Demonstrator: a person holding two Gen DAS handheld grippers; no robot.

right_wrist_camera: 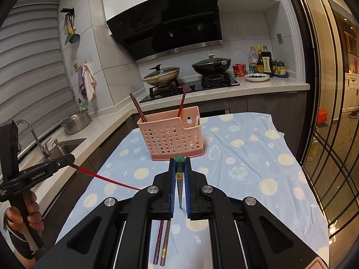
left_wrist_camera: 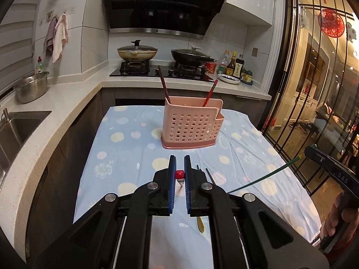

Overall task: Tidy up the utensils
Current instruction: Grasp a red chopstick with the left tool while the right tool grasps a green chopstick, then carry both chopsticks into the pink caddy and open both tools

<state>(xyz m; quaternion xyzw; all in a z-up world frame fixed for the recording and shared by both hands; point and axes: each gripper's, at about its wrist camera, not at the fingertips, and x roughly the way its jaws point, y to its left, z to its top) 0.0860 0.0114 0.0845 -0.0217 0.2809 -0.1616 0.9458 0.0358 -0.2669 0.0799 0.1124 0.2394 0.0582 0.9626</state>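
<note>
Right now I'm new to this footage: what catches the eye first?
A pink perforated holder stands mid-table on a pastel-dotted blue cloth, with chopsticks already in it. Each gripper is shut on one chopstick: the left gripper on a red chopstick, the right gripper on a green chopstick.

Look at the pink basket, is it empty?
No, the pink utensil basket already has two reddish chopsticks standing in it.

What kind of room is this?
A home kitchen, it seems: a gas hob with lidded pans under a black extractor hood, and a sink set into the worktop.
</note>
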